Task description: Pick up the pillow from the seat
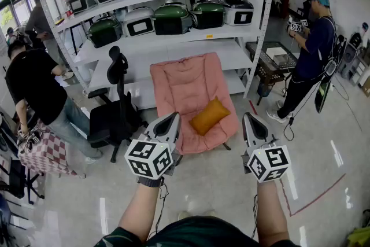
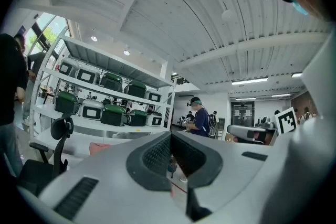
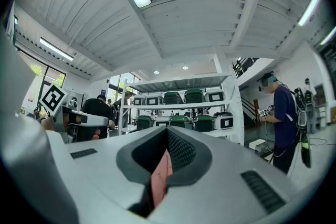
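Head view has the orange pillow (image 1: pixel 209 115) lying on the lower right part of the pink seat (image 1: pixel 184 81), tilted so that its long side runs from lower left up to the right. The seat is a padded pink lounger that stands on the pale shiny floor (image 1: pixel 208 182) in front of white shelves (image 1: pixel 173 43). Both tools hang short of the seat and touch nothing. The left gripper (image 1: pixel 171 118) points at the seat's lower left edge, and the right gripper (image 1: pixel 250 118) sits just right of the seat's lower right corner. The pillow lies between the two tips and a little beyond them. Left gripper view shows its jaws brought together with nothing held. Right gripper view shows the same, jaws pressed fully together and empty, with a sliver of pink seat seen through the slit below where the pads meet. A black office chair (image 1: pixel 115 104) stands just left of the seat. The shelves carry rows of green and white cookers (image 1: pixel 170 19). A person in dark blue (image 1: pixel 312 49) stands well off to the right, and a person in a black shirt (image 1: pixel 32 87) stands at the left beside a red checked cloth (image 1: pixel 43 153)
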The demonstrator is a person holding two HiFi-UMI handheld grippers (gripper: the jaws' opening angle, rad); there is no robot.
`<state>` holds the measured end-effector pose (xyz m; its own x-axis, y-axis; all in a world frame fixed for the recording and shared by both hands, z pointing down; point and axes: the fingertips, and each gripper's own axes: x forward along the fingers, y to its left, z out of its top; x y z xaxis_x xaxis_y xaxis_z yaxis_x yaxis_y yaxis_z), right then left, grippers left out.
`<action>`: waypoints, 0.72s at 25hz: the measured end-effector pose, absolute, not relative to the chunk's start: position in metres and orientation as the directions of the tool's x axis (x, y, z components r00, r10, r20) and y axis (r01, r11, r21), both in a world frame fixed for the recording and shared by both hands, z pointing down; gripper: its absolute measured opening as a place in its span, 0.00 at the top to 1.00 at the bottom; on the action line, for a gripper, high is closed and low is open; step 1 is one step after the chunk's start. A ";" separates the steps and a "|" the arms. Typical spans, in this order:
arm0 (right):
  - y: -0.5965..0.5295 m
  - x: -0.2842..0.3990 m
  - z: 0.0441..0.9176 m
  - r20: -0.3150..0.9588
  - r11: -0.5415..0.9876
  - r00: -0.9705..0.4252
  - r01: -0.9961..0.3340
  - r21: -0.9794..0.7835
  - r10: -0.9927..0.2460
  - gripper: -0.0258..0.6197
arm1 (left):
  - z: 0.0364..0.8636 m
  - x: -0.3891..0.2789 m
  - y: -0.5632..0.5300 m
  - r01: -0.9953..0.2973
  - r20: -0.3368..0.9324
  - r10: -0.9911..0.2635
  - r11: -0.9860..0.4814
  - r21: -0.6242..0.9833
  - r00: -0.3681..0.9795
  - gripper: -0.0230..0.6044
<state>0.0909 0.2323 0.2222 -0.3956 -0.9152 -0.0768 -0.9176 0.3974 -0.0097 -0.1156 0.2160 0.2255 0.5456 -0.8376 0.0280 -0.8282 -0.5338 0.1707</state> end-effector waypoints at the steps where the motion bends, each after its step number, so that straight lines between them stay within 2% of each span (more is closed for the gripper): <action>1: 0.230 0.093 0.223 -0.074 0.397 -0.395 -0.918 -0.011 -0.916 0.96 | 0.225 -0.113 0.214 -0.828 0.025 -0.838 -0.534 0.171 0.546 0.96; 18: 0.219 0.122 0.227 -0.055 0.430 -0.428 -0.902 -0.037 -0.902 0.96 | 0.219 -0.086 0.206 -0.851 0.028 -0.858 -0.505 0.143 0.513 0.96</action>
<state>0.1220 0.2185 0.2270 -0.4275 -0.9023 -0.0553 -0.9022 0.4297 -0.0374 -0.0857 0.2063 0.2191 0.5134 -0.8577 0.0283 -0.8513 -0.5049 0.1427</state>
